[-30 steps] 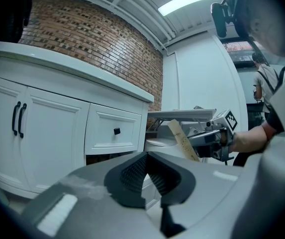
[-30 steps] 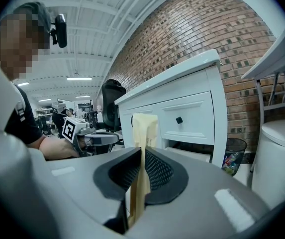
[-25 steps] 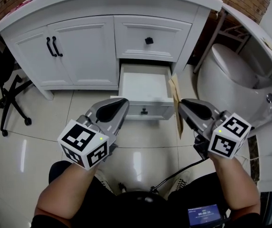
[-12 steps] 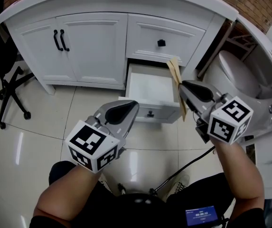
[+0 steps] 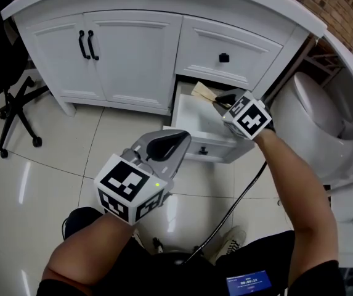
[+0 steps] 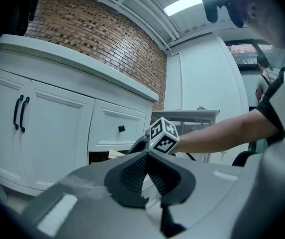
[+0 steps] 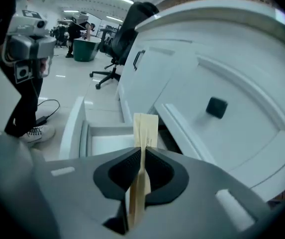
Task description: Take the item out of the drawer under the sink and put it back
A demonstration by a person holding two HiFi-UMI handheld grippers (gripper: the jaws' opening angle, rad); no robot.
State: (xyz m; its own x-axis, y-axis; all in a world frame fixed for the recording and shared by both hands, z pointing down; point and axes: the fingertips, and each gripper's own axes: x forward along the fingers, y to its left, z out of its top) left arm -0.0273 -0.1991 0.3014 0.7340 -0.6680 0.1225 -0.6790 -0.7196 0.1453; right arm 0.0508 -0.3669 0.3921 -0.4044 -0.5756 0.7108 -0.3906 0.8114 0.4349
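The white drawer (image 5: 191, 142) under the sink stands pulled out. My right gripper (image 5: 216, 101) reaches over its back part and is shut on a flat tan paper envelope (image 5: 202, 91), which sticks out past the jaws toward the cabinet. In the right gripper view the envelope (image 7: 145, 128) stands on edge between the pads, above the drawer's inside (image 7: 102, 143). My left gripper (image 5: 177, 139) hovers in front of the drawer, shut with nothing in it. In the left gripper view the pads (image 6: 132, 173) meet, with the right gripper's marker cube (image 6: 162, 136) beyond them.
A shut upper drawer with a black knob (image 5: 224, 58) sits above the open one. Two cabinet doors with black handles (image 5: 87, 44) are to the left. A toilet (image 5: 308, 113) stands at the right, an office chair base (image 5: 16, 125) at the far left. A black cable (image 5: 244, 190) trails below the right arm.
My right gripper has carried the envelope forward and left, from beside the drawer's right edge to over its back part. The left gripper has drifted slightly right.
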